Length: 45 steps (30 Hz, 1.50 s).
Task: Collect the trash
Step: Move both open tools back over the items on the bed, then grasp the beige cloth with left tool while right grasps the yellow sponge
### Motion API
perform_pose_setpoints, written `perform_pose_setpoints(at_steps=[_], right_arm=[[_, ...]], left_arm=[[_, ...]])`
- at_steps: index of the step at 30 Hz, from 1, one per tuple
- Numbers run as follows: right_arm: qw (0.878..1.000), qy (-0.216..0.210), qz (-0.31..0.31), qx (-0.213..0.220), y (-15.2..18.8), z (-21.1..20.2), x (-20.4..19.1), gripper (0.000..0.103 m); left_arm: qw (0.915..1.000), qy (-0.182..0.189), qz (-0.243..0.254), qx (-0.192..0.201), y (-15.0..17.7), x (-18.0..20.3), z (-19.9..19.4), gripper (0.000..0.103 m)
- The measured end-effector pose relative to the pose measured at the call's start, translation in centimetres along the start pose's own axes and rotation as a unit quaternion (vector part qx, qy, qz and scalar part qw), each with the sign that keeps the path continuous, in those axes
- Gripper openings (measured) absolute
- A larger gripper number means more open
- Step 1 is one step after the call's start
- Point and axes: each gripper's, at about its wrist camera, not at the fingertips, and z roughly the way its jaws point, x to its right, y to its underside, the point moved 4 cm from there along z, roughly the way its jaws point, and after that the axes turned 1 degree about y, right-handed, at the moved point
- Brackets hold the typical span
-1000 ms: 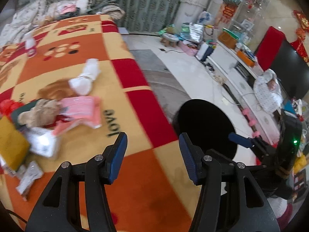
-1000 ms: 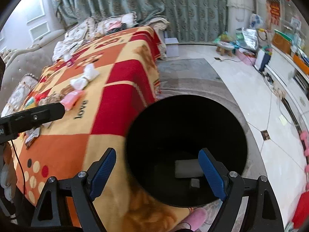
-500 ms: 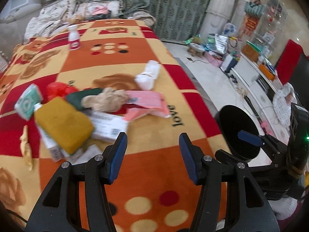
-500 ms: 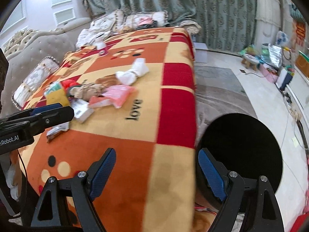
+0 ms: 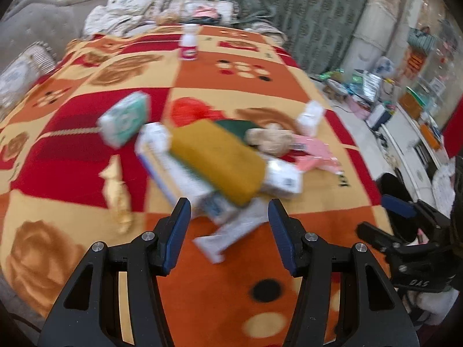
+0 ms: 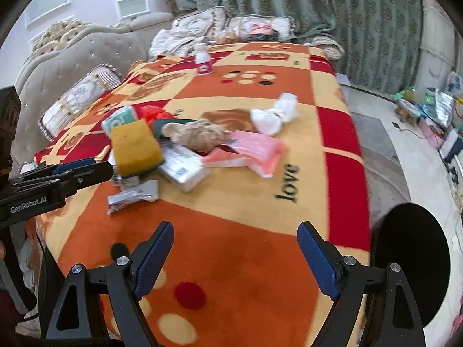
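A pile of trash lies on the patterned blanket [image 6: 231, 217]: a yellow sponge [image 6: 134, 146], a silver wrapper [image 6: 131, 193], a white tissue pack [image 6: 183, 167], crumpled brown paper [image 6: 196, 134], a pink wrapper [image 6: 254, 147] and white wadded tissue [image 6: 275, 114]. My left gripper [image 5: 228, 225] is open and empty, just in front of the silver wrapper [image 5: 228, 231] and below the sponge [image 5: 217, 159]. My right gripper [image 6: 235, 256] is open and empty over the blanket's near part. The black bin [image 6: 411, 263] stands on the floor to the right.
A small white bottle [image 6: 204, 59] stands at the blanket's far end. A green tissue pack [image 5: 126, 117] and a yellow wrapper [image 5: 117, 190] lie left of the pile. Cushions and a sofa back are at the left and far side. Floor clutter lies at far right.
Both grippers have swung left from the black bin to the trash pile on the blanket. The left gripper has come close to the silver wrapper. Both stay open.
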Motion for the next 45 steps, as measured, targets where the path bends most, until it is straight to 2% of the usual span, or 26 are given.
perform_pose_setpoints(at_steps=[6,14,29,38,39,40,41,45], right_arm=[[1.0,-0.022,-0.019,-0.005,-0.8,1.2,-2.8,0.085],[0.998,-0.047,-0.049,-0.008,-2.9,2.9,-6.6,0.085],[0.992,-0.097,-0.074,-0.019,-8.2,8.1,-10.9,0.085],[0.989,-0.11,-0.092,-0.042,-9.4,11.1,-12.0,0.085],[0.988,-0.116,-0.092,-0.044,-9.4,11.2,-12.1,0.085],[0.988,-0.12,-0.093,-0.044,-9.2,11.2,-12.1,0.081],[0.987,-0.122,-0.092,-0.043,-9.2,11.2,-12.2,0.064],[0.987,-0.133,-0.09,-0.021,-8.5,9.7,-12.7,0.059]], left_arm=[[0.9987,-0.035,-0.036,0.0,0.6,-5.3,-0.6,0.054],[0.9959,-0.055,-0.072,0.0,1.1,-9.7,-0.7,0.054],[0.994,-0.04,-0.101,-0.016,0.4,-11.7,2.3,0.054],[0.994,-0.033,-0.101,-0.024,-0.5,-11.7,4.8,0.053],[0.9938,-0.03,-0.103,-0.029,-0.4,-11.7,5.1,0.047],[0.9936,-0.028,-0.104,-0.032,-0.3,-11.7,5.2,0.034],[0.9936,-0.031,-0.103,-0.034,-0.2,-11.7,5.3,0.028],[0.9939,-0.027,-0.102,-0.031,0.0,-11.5,4.8,0.014]])
